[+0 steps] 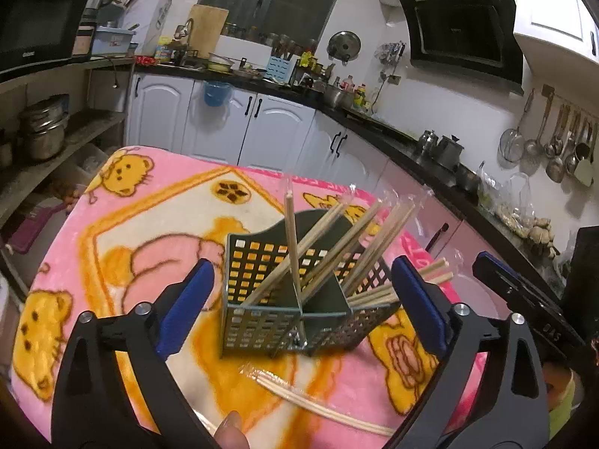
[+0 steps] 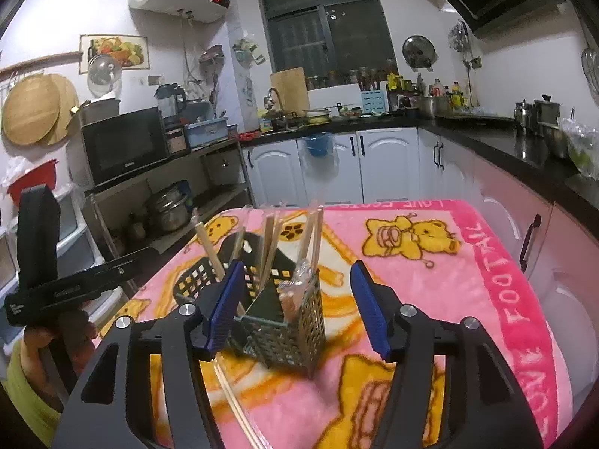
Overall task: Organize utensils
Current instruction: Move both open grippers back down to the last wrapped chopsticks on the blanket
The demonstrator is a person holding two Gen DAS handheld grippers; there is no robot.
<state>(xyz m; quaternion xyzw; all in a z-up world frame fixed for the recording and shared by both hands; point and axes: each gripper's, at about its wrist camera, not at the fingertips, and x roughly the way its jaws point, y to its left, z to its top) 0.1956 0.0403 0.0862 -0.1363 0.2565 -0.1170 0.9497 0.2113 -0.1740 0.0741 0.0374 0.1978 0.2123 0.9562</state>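
A dark green perforated utensil holder [image 1: 262,321] stands on the pink bear blanket [image 1: 157,194], holding several wrapped wooden chopsticks [image 1: 337,239] that lean out of it. One wrapped pair of chopsticks [image 1: 322,408] lies loose on the blanket in front of the holder. My left gripper [image 1: 299,299] is open and empty, its blue pads on either side of the holder. In the right wrist view the holder [image 2: 288,325] sits between the blue pads of my right gripper [image 2: 295,310], which is open and empty. The loose pair [image 2: 239,404] lies below the left pad.
The blanket-covered table [image 2: 505,299] stands in a kitchen. White cabinets [image 2: 374,164] and a black counter [image 2: 524,142] run behind and to the right. A shelf rack with a microwave [image 2: 123,142] and pots stands on the left. The other gripper's body [image 2: 56,288] shows at far left.
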